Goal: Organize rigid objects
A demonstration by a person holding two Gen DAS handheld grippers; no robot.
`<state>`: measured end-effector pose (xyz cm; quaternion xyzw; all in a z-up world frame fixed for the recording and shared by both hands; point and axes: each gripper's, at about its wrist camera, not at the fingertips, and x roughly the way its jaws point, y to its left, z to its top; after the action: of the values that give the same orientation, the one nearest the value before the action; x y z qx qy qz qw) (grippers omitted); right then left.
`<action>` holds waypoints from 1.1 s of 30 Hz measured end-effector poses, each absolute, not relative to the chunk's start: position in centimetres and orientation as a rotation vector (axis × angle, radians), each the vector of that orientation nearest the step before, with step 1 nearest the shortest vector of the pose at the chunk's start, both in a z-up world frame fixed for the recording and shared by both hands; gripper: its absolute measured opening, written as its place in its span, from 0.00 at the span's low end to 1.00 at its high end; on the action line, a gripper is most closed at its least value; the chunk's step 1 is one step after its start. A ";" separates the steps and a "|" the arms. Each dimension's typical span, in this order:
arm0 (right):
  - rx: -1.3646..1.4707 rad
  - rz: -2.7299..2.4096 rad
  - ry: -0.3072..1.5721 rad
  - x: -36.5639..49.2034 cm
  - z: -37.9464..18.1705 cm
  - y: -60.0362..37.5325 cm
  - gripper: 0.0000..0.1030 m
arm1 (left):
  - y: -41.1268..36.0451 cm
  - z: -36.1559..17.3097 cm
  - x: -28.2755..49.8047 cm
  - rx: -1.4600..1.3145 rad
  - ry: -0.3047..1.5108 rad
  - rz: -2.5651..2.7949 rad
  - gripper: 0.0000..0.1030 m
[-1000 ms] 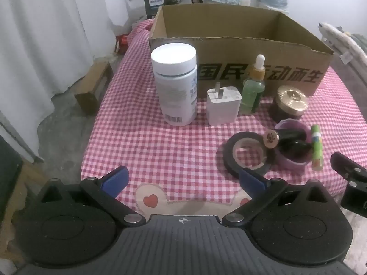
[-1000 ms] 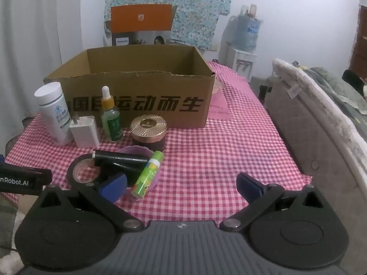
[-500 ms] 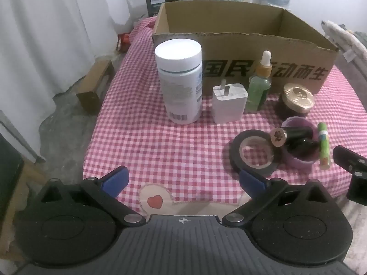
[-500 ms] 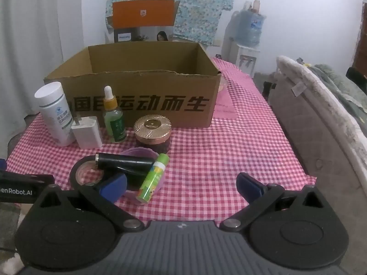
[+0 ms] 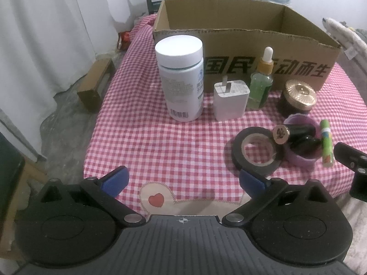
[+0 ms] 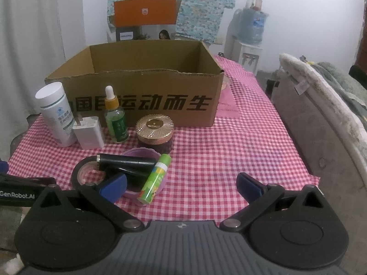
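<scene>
An open cardboard box [image 5: 263, 68] [image 6: 146, 100] stands at the back of the red checked table. In front of it stand a white pill bottle [image 5: 181, 78] [image 6: 56, 114], a white charger plug [image 5: 230, 99] [image 6: 88, 131], a green dropper bottle [image 5: 261, 80] [image 6: 115, 116] and a gold-lidded jar [image 5: 298, 98] [image 6: 154, 129]. Nearer lie a black tape roll [image 5: 257, 153] [image 6: 83, 175] and a purple bowl [image 5: 300, 137] [image 6: 142, 155] with a black tube [image 6: 126, 160] and green stick [image 5: 326, 145] [image 6: 154, 180] across it. My left gripper [image 5: 183, 181] and right gripper [image 6: 181, 185] are open and empty, at the near edge.
A small cardboard box [image 5: 96, 84] lies on the floor left of the table. A grey padded sofa edge [image 6: 321, 119] runs along the right. A water dispenser [image 6: 250, 39] and an orange box [image 6: 144, 11] stand behind the table.
Both grippers have drawn slightly closer and higher over the table; the objects sit lower and larger in view. Nothing on the table has moved.
</scene>
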<state>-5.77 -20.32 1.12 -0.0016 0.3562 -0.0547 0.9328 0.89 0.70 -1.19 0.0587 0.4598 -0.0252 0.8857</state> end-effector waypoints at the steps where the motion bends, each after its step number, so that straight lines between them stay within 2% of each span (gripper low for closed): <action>1: -0.005 -0.108 0.729 -5.8 1.1 -20.3 1.00 | 0.7 -1.2 0.8 0.123 0.956 -0.052 1.00; 33: 0.007 -0.093 0.710 -5.8 1.3 -20.1 1.00 | 1.0 -1.3 0.8 0.136 0.972 -0.040 1.00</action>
<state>-5.77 -20.11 1.32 0.0036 0.3474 -0.0454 0.9366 0.78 1.02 -1.27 0.0655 0.4666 -0.0191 0.8818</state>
